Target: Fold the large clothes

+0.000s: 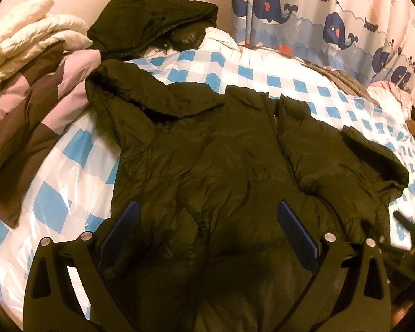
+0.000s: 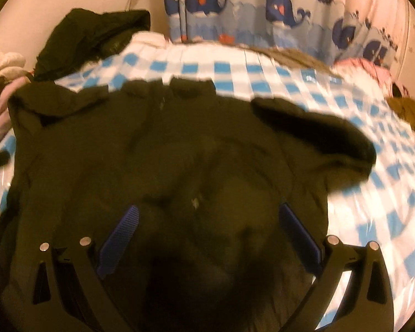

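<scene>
both tools are hanging over the dark puffer jacket (image 1: 235, 144): the left hand-held gripper (image 1: 207, 232) is spreading its blue pads (image 1: 121, 229) wide above the lower front near the zipper, gripping nothing, and the right hand-held gripper (image 2: 207, 232) is likewise gaping wide over the jacket's lower body, holding nothing. the jacket is lying front-up and spread across the bed (image 1: 69, 171), which is wearing a blue-and-white checked cover under clear plastic. its sleeves are angling outward and its collar is pointing toward the whale-print curtain (image 1: 318, 19). a second dark garment (image 1: 152, 19) is sitting bunched near the wall, and a folded quilt pile (image 1: 27, 77) is resting at the bed's left edge. the right wrist view is blurring.
</scene>
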`<state>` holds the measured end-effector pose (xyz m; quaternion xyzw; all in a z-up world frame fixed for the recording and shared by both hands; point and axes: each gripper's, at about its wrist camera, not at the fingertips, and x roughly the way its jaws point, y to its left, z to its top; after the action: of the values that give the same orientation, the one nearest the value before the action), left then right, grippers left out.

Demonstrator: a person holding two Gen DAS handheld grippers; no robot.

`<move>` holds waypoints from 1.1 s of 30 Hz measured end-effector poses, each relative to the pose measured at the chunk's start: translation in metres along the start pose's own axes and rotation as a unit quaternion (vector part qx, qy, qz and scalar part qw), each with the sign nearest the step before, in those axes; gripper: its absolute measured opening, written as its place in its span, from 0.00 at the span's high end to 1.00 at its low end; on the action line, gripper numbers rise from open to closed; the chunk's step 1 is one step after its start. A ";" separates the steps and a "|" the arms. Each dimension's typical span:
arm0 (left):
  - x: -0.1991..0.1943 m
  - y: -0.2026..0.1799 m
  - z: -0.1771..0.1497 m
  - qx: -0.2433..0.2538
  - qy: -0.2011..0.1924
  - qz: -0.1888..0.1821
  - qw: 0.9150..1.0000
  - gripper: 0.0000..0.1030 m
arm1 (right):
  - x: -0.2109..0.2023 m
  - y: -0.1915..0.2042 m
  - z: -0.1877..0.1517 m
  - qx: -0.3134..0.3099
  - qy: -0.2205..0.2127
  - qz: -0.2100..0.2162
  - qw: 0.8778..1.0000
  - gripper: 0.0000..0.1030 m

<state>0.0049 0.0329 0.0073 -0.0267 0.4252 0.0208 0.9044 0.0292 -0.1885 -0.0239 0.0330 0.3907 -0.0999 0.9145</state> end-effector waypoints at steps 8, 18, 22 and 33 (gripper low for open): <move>-0.001 0.018 0.001 -0.029 -0.014 -0.018 0.999 0.07 | 0.007 -0.014 -0.038 0.107 0.089 0.076 0.987 0.05; 0.007 0.023 -0.001 -0.046 0.009 -0.037 0.998 0.07 | -0.010 0.009 -0.022 0.017 0.056 0.029 0.998 0.05; 0.005 0.016 -0.002 -0.033 0.005 -0.041 0.999 0.07 | -0.023 0.012 -0.017 -0.027 0.041 0.009 0.999 0.05; 0.006 0.008 -0.002 -0.018 0.011 -0.045 0.999 0.07 | -0.033 0.007 -0.020 -0.063 0.042 -0.001 0.997 0.05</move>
<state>0.0070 0.0405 0.0008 -0.0619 0.4330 -0.0124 0.8992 -0.0056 -0.1733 -0.0137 -0.0205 0.4344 -0.0742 0.8974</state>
